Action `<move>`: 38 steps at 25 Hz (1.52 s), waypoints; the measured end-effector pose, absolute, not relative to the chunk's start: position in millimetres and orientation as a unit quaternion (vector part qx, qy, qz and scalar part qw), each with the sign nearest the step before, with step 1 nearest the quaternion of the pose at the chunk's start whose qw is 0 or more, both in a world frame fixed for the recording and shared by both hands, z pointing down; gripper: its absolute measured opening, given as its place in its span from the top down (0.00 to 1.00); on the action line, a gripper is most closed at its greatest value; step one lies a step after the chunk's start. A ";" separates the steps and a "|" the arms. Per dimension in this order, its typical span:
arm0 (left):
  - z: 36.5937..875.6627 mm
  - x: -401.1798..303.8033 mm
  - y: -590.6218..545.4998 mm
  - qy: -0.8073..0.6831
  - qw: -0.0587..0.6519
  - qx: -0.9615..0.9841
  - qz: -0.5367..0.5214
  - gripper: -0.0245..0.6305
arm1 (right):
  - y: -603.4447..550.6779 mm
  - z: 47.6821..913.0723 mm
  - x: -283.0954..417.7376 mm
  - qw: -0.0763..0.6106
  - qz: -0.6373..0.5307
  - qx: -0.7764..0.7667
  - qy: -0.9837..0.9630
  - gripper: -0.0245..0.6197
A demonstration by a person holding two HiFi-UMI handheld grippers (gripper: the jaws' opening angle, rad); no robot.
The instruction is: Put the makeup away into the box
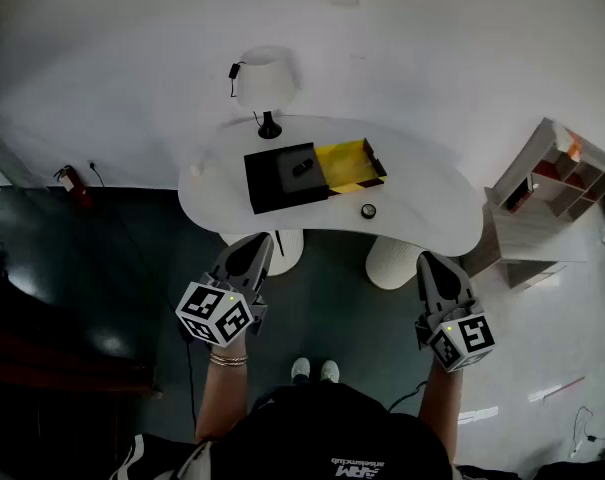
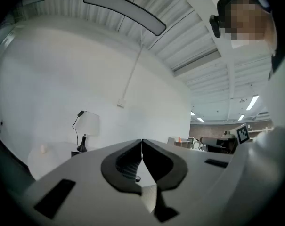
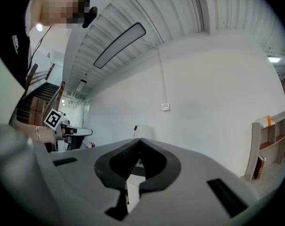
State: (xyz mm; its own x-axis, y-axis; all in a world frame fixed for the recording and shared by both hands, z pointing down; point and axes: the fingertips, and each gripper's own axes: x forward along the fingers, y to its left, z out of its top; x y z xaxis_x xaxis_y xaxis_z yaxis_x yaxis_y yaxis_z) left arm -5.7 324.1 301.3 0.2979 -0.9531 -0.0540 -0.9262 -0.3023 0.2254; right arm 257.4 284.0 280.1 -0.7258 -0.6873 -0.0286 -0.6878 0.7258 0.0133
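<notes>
On the white table (image 1: 432,218) lies a black box (image 1: 278,182) joined to a yellow compartment (image 1: 346,163). A small dark makeup item (image 1: 302,167) rests on the black part. A small round dark jar (image 1: 368,211) stands on the table in front of the box. Both grippers hang short of the table's near edge, level and empty. My left gripper (image 1: 263,238) is shut, its jaws meeting in the left gripper view (image 2: 142,141). My right gripper (image 1: 428,258) is shut as well, jaws together in the right gripper view (image 3: 140,139).
A white lamp (image 1: 265,80) stands at the table's back, behind the box. A small white object (image 1: 195,168) sits at the table's left end. A wooden shelf unit (image 1: 552,193) stands to the right. White round table legs (image 1: 392,263) are under the near edge. A fire extinguisher (image 1: 70,183) is on the floor at left.
</notes>
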 end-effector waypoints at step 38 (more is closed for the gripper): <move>336.5 -26.0 326.4 -0.484 0.043 0.873 -0.027 0.93 | 290.3 341.1 261.5 -0.065 -0.026 -0.441 0.895 0.93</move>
State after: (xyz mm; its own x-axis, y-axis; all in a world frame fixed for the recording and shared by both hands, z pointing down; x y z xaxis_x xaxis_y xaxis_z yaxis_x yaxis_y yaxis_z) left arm -26.0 326.4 336.5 0.5296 -0.8483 -0.0053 -0.8436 -0.5273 0.1018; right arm 261.5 290.3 341.1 -0.6019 -0.7863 0.1398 -0.7932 0.6089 0.0103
